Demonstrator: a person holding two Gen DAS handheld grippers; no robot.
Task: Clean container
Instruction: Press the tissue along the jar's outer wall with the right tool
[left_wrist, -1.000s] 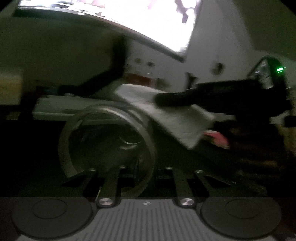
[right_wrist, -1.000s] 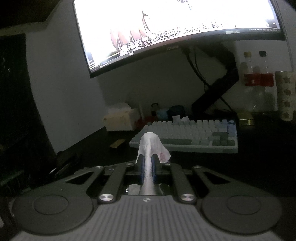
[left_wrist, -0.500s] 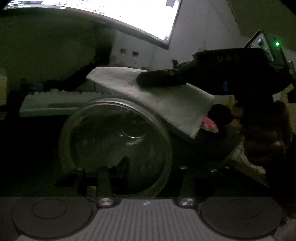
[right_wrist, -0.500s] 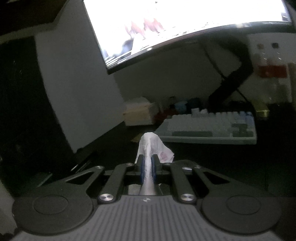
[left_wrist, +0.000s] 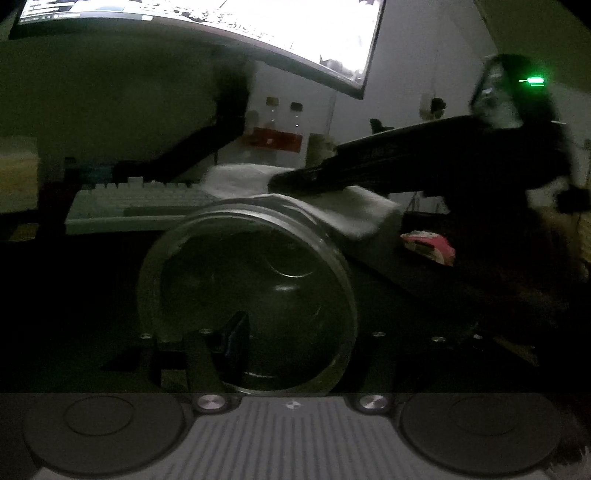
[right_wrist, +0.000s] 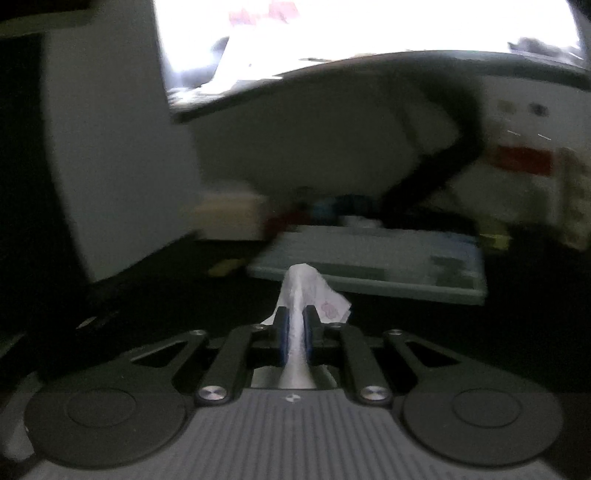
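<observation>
Dim desk, lit mainly by a monitor, with a keyboard at the back. A clear jar lies directly ahead of the left gripper; its long axis runs roughly along the gripper's line and its round end faces the camera. One left finger shows through the glass; the other is lost in the dark, so whether the pads press the jar cannot be told. The left jaws have just been opening, with the jar wall between them. In the left view the right gripper comes in from the right, level with the jar's upper rim. It is clamped on a folded tissue that drapes onto that rim. The right gripper is nearer the wiping spot. Compared with a second ago, the jar fills more of the left view and the tissue has gone from above and beside the jar to its rim. Judged step: wiping the rim.
</observation>
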